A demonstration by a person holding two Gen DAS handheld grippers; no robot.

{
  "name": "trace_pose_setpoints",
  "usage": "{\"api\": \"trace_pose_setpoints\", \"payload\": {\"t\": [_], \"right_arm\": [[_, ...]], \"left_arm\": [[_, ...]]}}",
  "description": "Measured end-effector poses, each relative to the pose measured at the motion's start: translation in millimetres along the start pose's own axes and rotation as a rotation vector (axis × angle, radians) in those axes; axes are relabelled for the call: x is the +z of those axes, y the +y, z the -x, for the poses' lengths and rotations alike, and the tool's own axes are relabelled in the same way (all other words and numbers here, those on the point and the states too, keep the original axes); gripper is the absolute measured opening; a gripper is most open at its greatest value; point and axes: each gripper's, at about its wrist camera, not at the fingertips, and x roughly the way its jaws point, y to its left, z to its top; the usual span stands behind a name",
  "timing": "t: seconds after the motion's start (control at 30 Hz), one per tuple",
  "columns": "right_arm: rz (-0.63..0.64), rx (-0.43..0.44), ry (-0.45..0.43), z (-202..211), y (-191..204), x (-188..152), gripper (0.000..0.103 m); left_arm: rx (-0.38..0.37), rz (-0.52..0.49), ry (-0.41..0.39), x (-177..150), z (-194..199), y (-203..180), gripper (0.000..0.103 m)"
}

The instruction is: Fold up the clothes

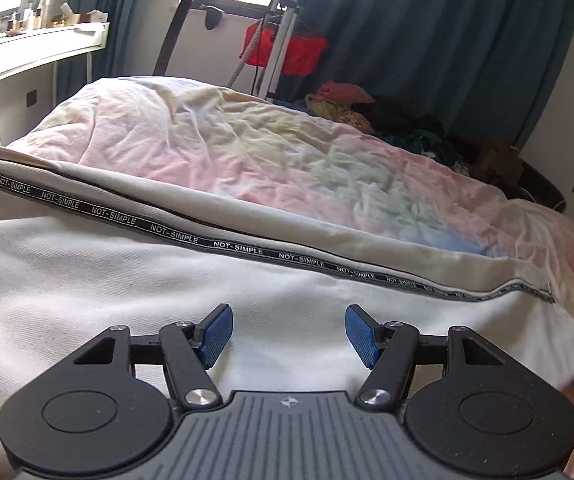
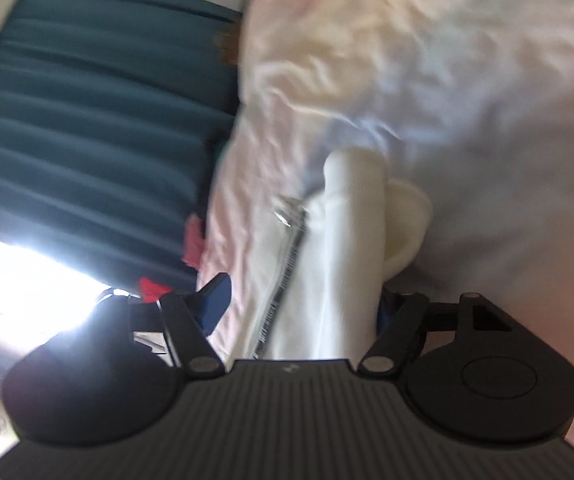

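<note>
The white zip-up jacket [image 1: 87, 264] lies spread on the bed [image 1: 247, 148], directly under and ahead of the left tool [image 1: 289, 334]. Its zipper tape, printed "NOT-SIMPLE" [image 1: 175, 236], runs slantwise across just beyond the fingertips. The left tool's blue pads [image 1: 219, 334] stand well apart with only flat white cloth between them; it holds nothing and hovers low over the panel, likely placed to press or steady the fabric while the other end is worked.

The right tool [image 2: 299, 304] is rolled on its side, the view blurred. A bunched end of the jacket [image 2: 335, 272], zipper edge included, passes between its fingers, which look spread; whether they pinch the cloth I cannot tell, since the far finger is hidden behind the fabric. The cloth stands up ahead of this tool, so that end seems lifted clear of the duvet, as it would be for turning over.

A heap of other clothes [image 1: 367, 112] waits far ahead to the right.
</note>
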Motion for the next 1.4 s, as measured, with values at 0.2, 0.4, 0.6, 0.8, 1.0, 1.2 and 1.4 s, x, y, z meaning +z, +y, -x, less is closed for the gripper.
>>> {"api": "trace_pose_setpoints", "payload": {"t": [0.2,0.4,0.6,0.8,1.0,1.2,1.4], "right_arm": [[0.042,-0.045,0.042,-19,-9,5,0.068],[0.164,-0.182,0.03,-22,3,4,0.014],[0.422,-0.239,-0.088,-8,50,-17,0.011],[0.756,-0.16,-0.199,10,123,-59,0.011],[1.253,0.059,-0.266,41,190,-185,0.011],[1.703,0.233,-0.09,44,167,-318,0.011],[2.045,0.247,0.209,37,101,-400,0.011]], "left_arm": [[0.031,-0.016,-0.001,1,-11,-3,0.065],[0.086,-0.087,0.064,-8,-28,-12,0.066],[0.149,-0.165,0.112,-17,-41,-16,0.068],[0.172,-0.177,0.099,-14,-37,-18,0.07],[0.204,-0.189,0.017,-7,-16,-20,0.072],[0.211,-0.103,-0.098,8,17,-7,0.075],[0.179,0.003,-0.106,17,25,9,0.075]]}}
